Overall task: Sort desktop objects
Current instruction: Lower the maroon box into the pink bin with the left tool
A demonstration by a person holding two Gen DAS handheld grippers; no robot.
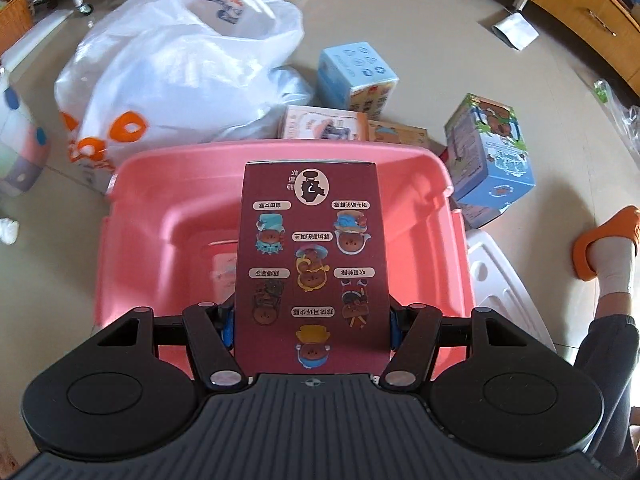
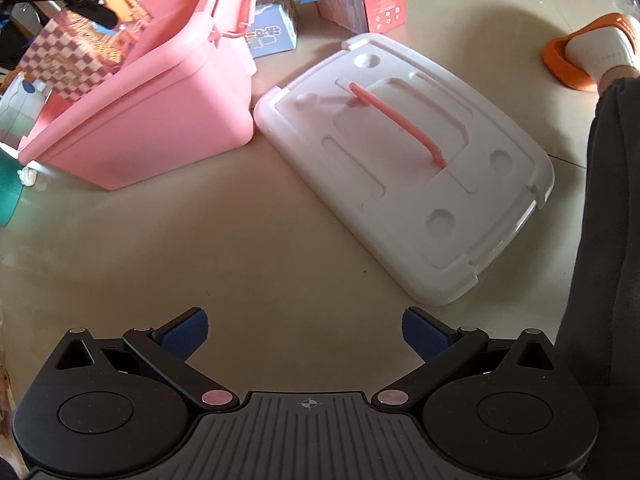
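My left gripper (image 1: pixel 310 326) is shut on a maroon toy box (image 1: pixel 310 256) printed with cartoon bears, held upright over the open pink storage bin (image 1: pixel 424 240). Another small box (image 1: pixel 224 268) lies at the bin's bottom. From the right wrist view the same bin (image 2: pixel 152 108) stands at the upper left, with the maroon box (image 2: pixel 76 56) and the left gripper above it. My right gripper (image 2: pixel 306 334) hangs open over bare floor, nothing between its blue pads (image 2: pixel 186 332). The bin's white lid (image 2: pixel 408 168) with a pink handle lies on the floor to the right.
Several toy boxes lie on the floor behind the bin: a light blue one (image 1: pixel 354 76), a blue one with bears (image 1: pixel 488 152), a red-and-white one (image 2: pixel 368 4). A big white plastic bag (image 1: pixel 180 64) sits far left. A person's foot in an orange slipper (image 1: pixel 608 252) is at right.
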